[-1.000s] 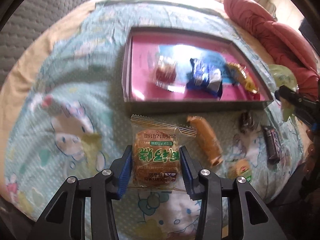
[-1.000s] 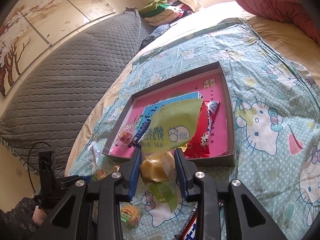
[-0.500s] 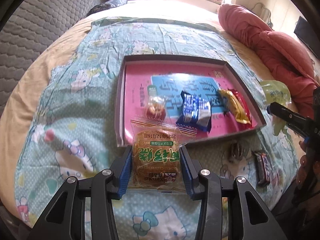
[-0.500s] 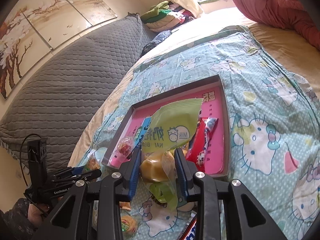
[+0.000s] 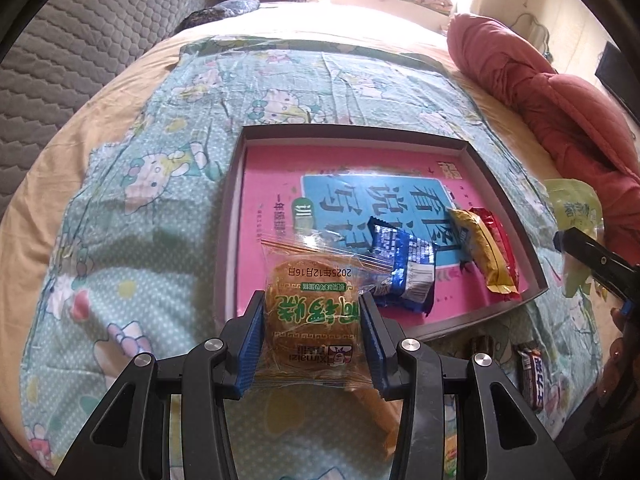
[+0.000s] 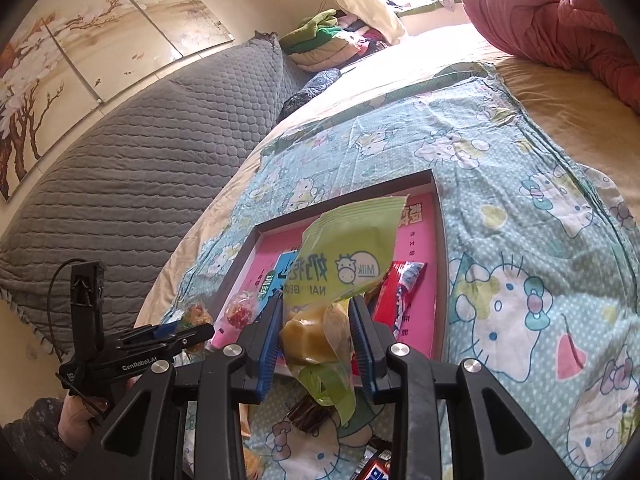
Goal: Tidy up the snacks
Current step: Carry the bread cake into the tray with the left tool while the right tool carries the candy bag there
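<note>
My left gripper [image 5: 312,332] is shut on a clear-wrapped round pastry with green lettering [image 5: 310,312], held over the near left corner of the pink-floored tray [image 5: 360,148]. In the tray lie a blue foil packet [image 5: 404,270], a yellow packet [image 5: 482,256] and a red one beside it. My right gripper [image 6: 316,340] is shut on a green milk-snack bag [image 6: 348,256] with a yellow piece inside, held above the tray's near edge [image 6: 442,280]. A small red candy [image 6: 240,312] lies in the tray; the left gripper [image 6: 188,332] shows at the left.
The tray rests on a cartoon-cat blanket [image 5: 140,208] on a bed. A dark chocolate bar [image 5: 532,376] and other snacks lie on the blanket near the front edge. A red duvet [image 5: 560,100] is heaped at right, a grey quilted headboard [image 6: 140,160] at left.
My left gripper has carried the pastry from the blanket forward over the tray's near rim. The right gripper with the green bag has edged slightly closer to the tray.
</note>
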